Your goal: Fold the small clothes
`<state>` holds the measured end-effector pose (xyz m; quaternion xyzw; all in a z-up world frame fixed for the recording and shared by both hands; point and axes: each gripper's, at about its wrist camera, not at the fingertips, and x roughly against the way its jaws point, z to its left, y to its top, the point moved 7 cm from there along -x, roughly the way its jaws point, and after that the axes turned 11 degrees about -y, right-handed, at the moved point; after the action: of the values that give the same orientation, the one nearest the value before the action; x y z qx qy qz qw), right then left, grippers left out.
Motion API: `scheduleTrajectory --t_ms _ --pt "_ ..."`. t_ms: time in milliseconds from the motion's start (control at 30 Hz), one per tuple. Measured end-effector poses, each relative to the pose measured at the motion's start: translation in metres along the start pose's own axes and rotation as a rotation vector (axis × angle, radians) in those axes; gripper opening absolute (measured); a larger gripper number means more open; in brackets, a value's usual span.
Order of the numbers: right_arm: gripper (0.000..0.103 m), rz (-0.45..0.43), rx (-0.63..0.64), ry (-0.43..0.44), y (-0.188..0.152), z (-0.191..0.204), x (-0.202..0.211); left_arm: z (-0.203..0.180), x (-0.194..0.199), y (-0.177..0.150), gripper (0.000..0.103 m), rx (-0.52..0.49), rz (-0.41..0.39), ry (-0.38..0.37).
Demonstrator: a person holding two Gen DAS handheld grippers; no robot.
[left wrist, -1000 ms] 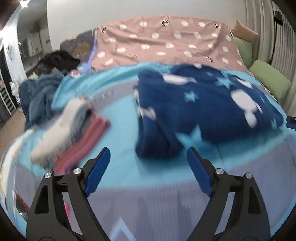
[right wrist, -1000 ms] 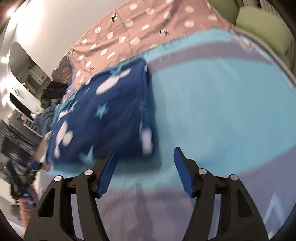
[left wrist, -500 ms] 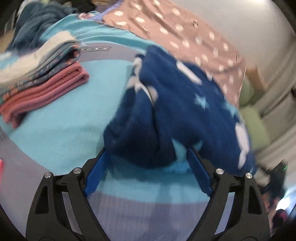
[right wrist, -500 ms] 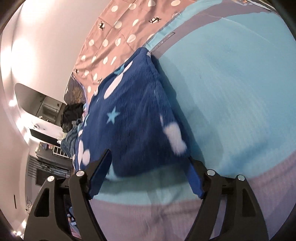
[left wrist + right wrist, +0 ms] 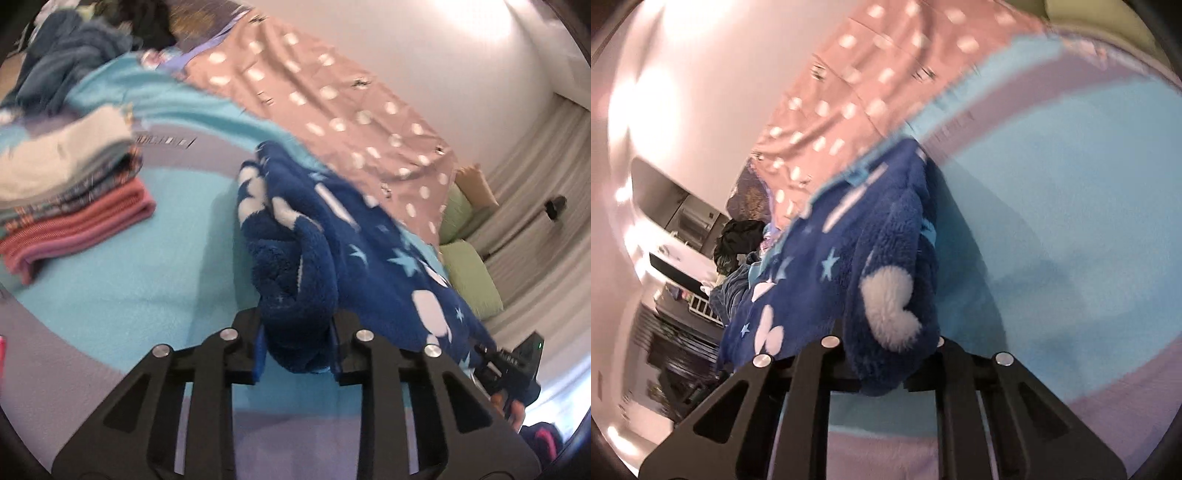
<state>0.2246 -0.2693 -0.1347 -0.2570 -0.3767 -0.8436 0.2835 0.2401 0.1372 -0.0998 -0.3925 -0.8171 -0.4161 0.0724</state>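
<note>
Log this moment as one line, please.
stage: lifting fleece | left gripper: just closed on fleece | right gripper: just closed on fleece | stack: untouched

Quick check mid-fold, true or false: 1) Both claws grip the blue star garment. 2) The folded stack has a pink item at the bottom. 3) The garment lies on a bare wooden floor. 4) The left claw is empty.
1) True: the left claw and right claw each pinch the blue star garment.
2) True: the folded stack rests on a pink piece.
3) False: it lies on a turquoise blanket.
4) False: fleece fills it.
</note>
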Motion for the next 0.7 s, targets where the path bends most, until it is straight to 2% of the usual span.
scheduleTrajectory --t_ms 100,167,233,333,367,400,433,500,533,567,600,700 --pt "0.014 -0.024 0.047 0.022 -0.010 0.001 0.042 -0.021 0.032 -0.020 0.026 -0.044 0.030 -0.038" --pt "0.014 -0.016 0.094 0.016 -0.036 -0.010 0.073 -0.026 0.053 -0.047 0.026 -0.046 0.080 -0.055" --pt "0.014 0.013 0.114 -0.010 -0.068 -0.027 0.092 -0.022 0.067 -0.077 0.027 -0.034 0.144 -0.032" --pt "0.018 0.105 0.075 -0.053 -0.120 -0.060 0.095 -0.006 0.083 -0.114 0.031 -0.058 0.193 0.100" --pt "0.026 0.123 0.050 -0.070 -0.134 -0.071 0.094 0.001 0.091 -0.118 0.031 -0.062 0.188 0.166" --pt "0.035 0.117 0.026 -0.087 -0.143 -0.084 0.095 0.005 0.099 -0.115 0.032 -0.075 0.167 0.236" --pt "0.038 0.097 0.004 -0.081 -0.145 -0.091 0.099 0.004 0.111 -0.106 0.032 -0.098 0.123 0.301" --pt "0.048 0.065 -0.028 -0.058 -0.140 -0.098 0.109 -0.012 0.126 -0.083 0.032 -0.172 0.034 0.380" --pt "0.048 0.037 -0.029 -0.048 -0.134 -0.099 0.114 -0.029 0.130 -0.072 0.032 -0.223 -0.003 0.385" --pt "0.048 0.018 -0.022 -0.037 -0.131 -0.098 0.118 -0.056 0.129 -0.061 0.034 -0.288 -0.029 0.353" --pt "0.048 -0.003 -0.005 -0.020 -0.126 -0.096 0.122 -0.076 0.123 -0.055 0.040 -0.327 -0.034 0.319" --pt "0.048 -0.037 0.049 0.040 -0.118 -0.088 0.128 -0.148 0.084 -0.056 0.045 -0.452 0.015 0.185"
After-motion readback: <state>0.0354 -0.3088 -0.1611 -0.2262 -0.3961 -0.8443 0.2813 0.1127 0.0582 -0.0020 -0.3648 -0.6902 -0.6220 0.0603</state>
